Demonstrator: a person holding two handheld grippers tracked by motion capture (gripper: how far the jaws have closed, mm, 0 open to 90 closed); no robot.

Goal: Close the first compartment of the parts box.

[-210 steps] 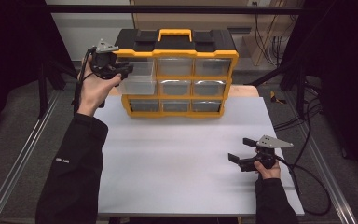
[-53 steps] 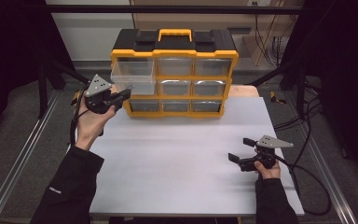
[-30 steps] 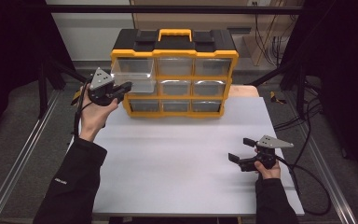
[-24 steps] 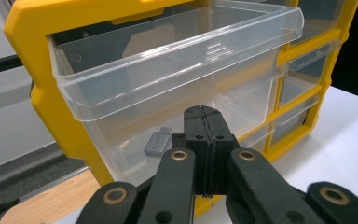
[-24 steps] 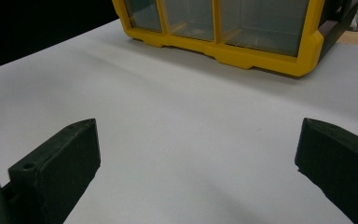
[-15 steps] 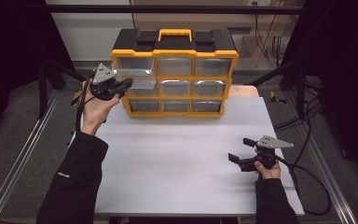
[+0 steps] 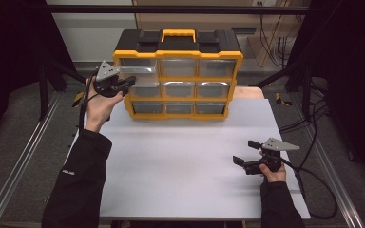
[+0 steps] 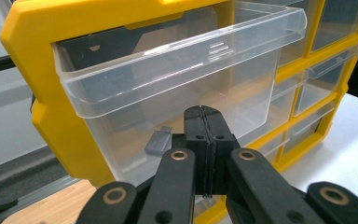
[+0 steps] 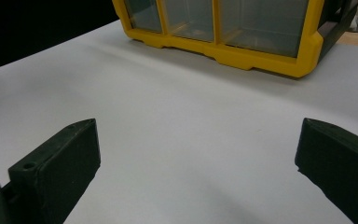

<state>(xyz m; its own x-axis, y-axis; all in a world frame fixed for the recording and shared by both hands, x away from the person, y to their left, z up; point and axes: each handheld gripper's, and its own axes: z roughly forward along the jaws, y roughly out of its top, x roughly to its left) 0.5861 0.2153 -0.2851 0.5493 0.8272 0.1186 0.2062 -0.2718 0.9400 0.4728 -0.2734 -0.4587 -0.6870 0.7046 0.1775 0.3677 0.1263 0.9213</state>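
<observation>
- Pressing our left gripper (image 8: 204, 114), jaws fully together and holding nothing, against the front of the clear drawer (image 8: 182, 79), pulled out at the cabinet's (image 7: 177, 76) top-left, ten o'clock on the table (image 7: 180, 161).
- Resting our right gripper (image 7: 247, 154) at four o'clock, jaws wide apart, empty.

A white tabletop (image 7: 190, 161) was seen across the lower middle of the frame, edged by metal rails (image 7: 21, 161) running diagonally at the lower left and lower right. Grey floor (image 7: 33, 109) was shown on both sides. Black frame posts (image 7: 45, 71) were set at the upper left and upper right, with dark curtains behind. A pale wall (image 7: 92, 33) and loose black cables (image 7: 309, 118) were visible at the top and right.
</observation>
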